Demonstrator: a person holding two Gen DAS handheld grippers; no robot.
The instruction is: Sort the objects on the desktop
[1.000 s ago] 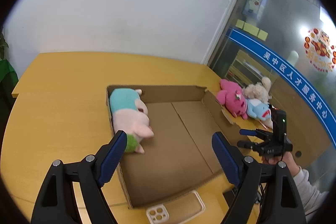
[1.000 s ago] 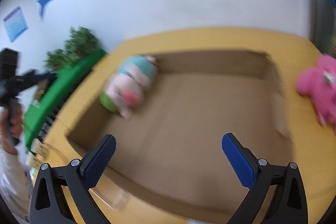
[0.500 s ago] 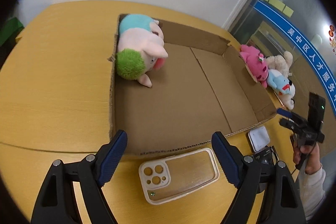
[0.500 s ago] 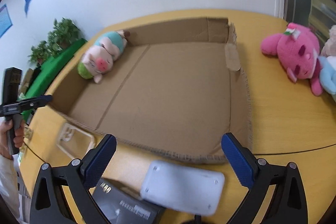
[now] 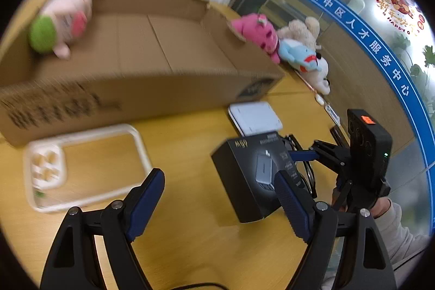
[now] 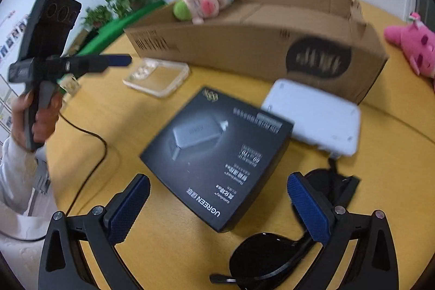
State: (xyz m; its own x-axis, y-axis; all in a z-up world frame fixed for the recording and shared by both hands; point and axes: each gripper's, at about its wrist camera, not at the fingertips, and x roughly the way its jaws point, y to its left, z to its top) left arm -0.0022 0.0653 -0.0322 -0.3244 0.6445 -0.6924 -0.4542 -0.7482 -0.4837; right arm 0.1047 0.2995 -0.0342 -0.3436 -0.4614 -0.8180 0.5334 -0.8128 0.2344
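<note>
— While both grippers hang over the yellow table (image 6: 394, 159), how do they stand?
— Left gripper (image 5: 217, 197): jaws spread wide, nothing between them. Right gripper (image 6: 217, 205): likewise wide, holding nothing, with the black charger box (image 6: 217, 151) lying flat just ahead of its fingertips.
— Other items?
— White flat device (image 6: 315, 118) touching the black box's far corner, close by the cardboard box (image 6: 244, 45). Clear phone case (image 5: 84, 159) flat on the table near the carton's front wall. Sunglasses (image 6: 269, 254) beside the right gripper's right finger.
— Toys?
— Pig plush (image 5: 59, 18) inside the carton, against its left wall. Pink plush (image 5: 258, 31) outside, past the carton's right end, with a blue plush (image 5: 299, 56) beside it.
</note>
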